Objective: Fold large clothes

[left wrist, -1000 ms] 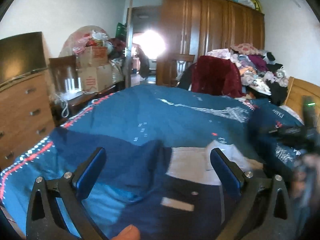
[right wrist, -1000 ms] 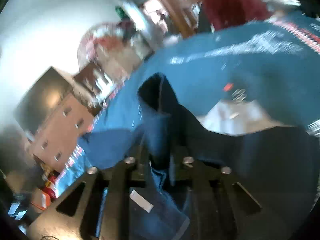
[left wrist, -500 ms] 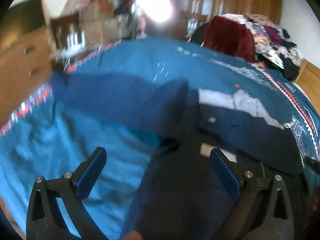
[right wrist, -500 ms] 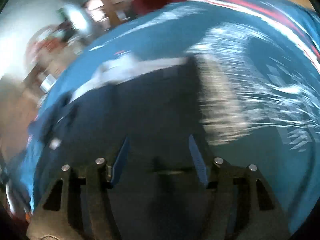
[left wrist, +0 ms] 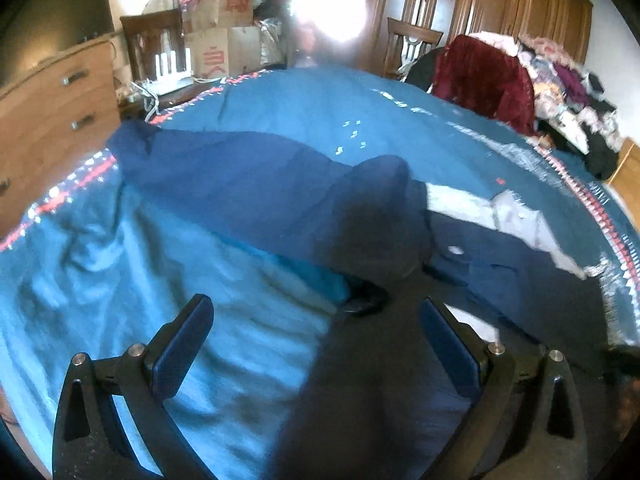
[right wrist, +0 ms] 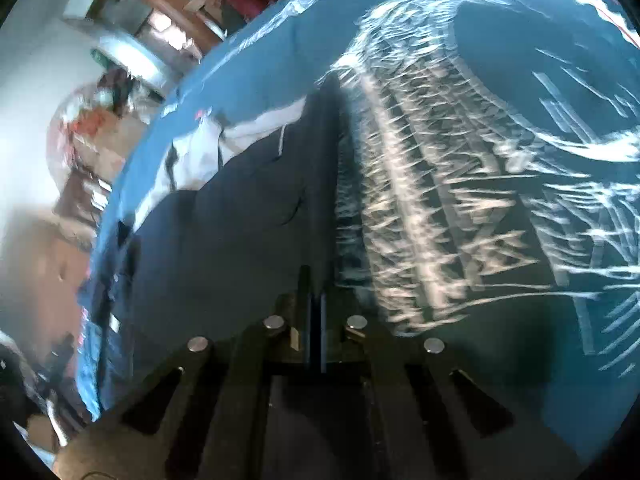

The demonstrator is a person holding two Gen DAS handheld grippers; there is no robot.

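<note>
Left view: left gripper (left wrist: 316,330) spread above the dark garment (left wrist: 248,184) lying across the bed (left wrist: 100,280), drawers (left wrist: 52,112) at 10 o'clock. Right view alone: right gripper (right wrist: 316,300) pressed together, pinching the garment's edge.

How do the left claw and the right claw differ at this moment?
The left claw is wide open, nothing between its pads; the right claw is shut. The left hangs over the dark garment and blue bedspread; the right sits at the garment's edge. Both face the bed.
</note>
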